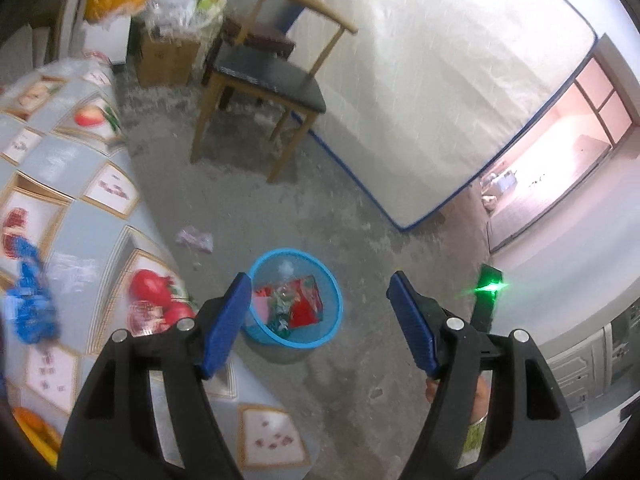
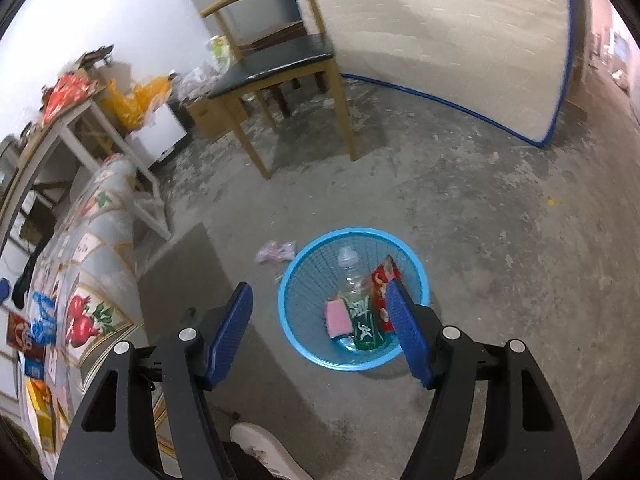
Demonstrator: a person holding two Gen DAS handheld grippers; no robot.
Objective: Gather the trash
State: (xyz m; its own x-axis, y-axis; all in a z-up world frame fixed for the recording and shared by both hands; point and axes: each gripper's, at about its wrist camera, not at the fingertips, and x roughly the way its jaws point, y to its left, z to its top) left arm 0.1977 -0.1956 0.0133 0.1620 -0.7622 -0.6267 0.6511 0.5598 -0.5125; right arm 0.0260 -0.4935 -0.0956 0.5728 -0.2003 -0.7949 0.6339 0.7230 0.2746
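A blue mesh basket [image 1: 338,294] stands on the concrete floor beside the table. It holds a clear bottle with a green label [image 2: 352,284], a red box [image 2: 380,276] and a pink packet [image 2: 338,316]. A crumpled pink-white wrapper [image 2: 276,251] lies on the floor just left of the basket [image 2: 354,231]. My left gripper [image 1: 318,280] hangs open above the basket with nothing between its blue pads. My right gripper [image 2: 319,285] is open over the basket too, and empty. On the table lies a crumpled blue piece [image 1: 30,300].
A table with a fruit-print cloth [image 1: 80,168] fills the left, with boxes [image 2: 40,412] near its edge. A wooden chair [image 2: 280,64] and a leaning mattress [image 1: 440,80] stand behind. Cartons and bags [image 1: 168,40] crowd the far wall. A shoe [image 2: 260,440] is below my right gripper.
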